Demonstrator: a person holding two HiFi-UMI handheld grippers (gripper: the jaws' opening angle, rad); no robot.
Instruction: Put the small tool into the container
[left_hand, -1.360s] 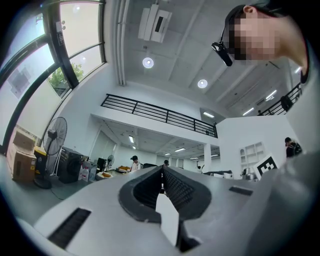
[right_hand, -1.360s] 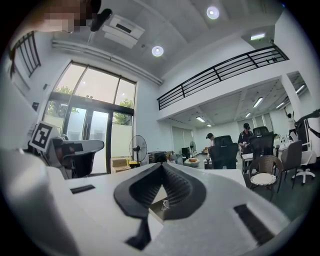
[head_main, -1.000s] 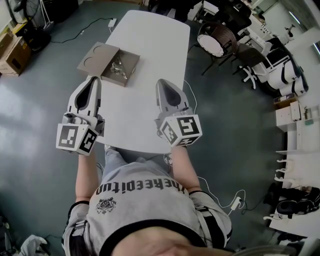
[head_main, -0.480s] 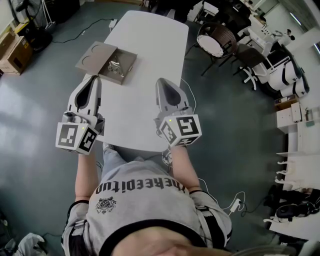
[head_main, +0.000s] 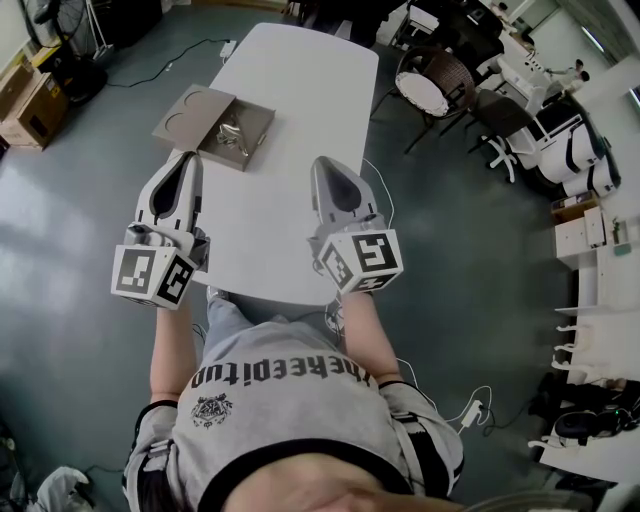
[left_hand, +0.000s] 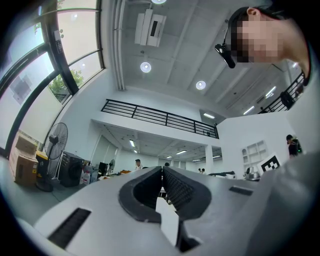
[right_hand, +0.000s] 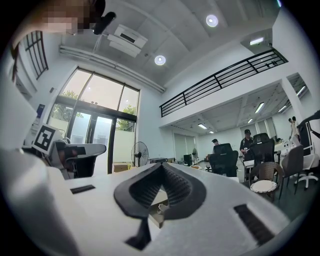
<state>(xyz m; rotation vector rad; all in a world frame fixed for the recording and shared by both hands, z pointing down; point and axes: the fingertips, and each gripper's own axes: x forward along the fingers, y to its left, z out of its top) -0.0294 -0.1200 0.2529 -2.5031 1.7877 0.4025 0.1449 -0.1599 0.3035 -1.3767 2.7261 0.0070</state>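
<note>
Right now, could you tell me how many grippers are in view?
2. The left gripper hovers by the table's left edge, near the container; the right gripper over the table's near half.

Right tool (right_hand: 161, 165), tips together

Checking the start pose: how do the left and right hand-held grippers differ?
The left hand-held gripper hangs at the table's left edge, the right hand-held gripper over the tabletop. The left's tip is close to the box; the right's is farther. Both are shut and empty.
</note>
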